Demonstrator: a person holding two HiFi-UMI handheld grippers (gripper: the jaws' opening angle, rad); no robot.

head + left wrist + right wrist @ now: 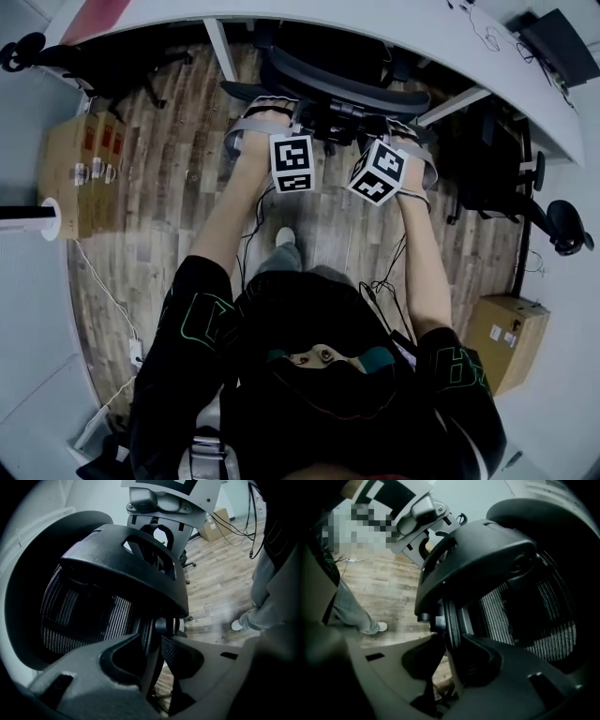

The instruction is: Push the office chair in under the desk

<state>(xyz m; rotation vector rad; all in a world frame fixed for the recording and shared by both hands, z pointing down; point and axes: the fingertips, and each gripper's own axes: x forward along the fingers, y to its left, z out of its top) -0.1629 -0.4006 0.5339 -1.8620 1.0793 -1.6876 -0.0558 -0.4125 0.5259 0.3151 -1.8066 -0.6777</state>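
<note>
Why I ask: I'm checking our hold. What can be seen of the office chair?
The office chair is black: a mesh backrest in a hard plastic frame, with a curved bar behind. It stands upright on the wood floor at the edge of the white desk; its seat is out of sight. The left gripper and right gripper each clamp the backrest's edge.

Scanning for print now, and no word, brand or number can be read anywhere. The left marker cube [292, 163] and the right marker cube [378, 172] show black-and-white square codes only (patterns, not letters). The left cardboard box [80, 173] carries red and white labels, too small to read. The right cardboard box [506, 336] has white stickers, equally illegible. Green outlined shapes on the sleeves [202, 319] spell nothing I can make out.
</note>
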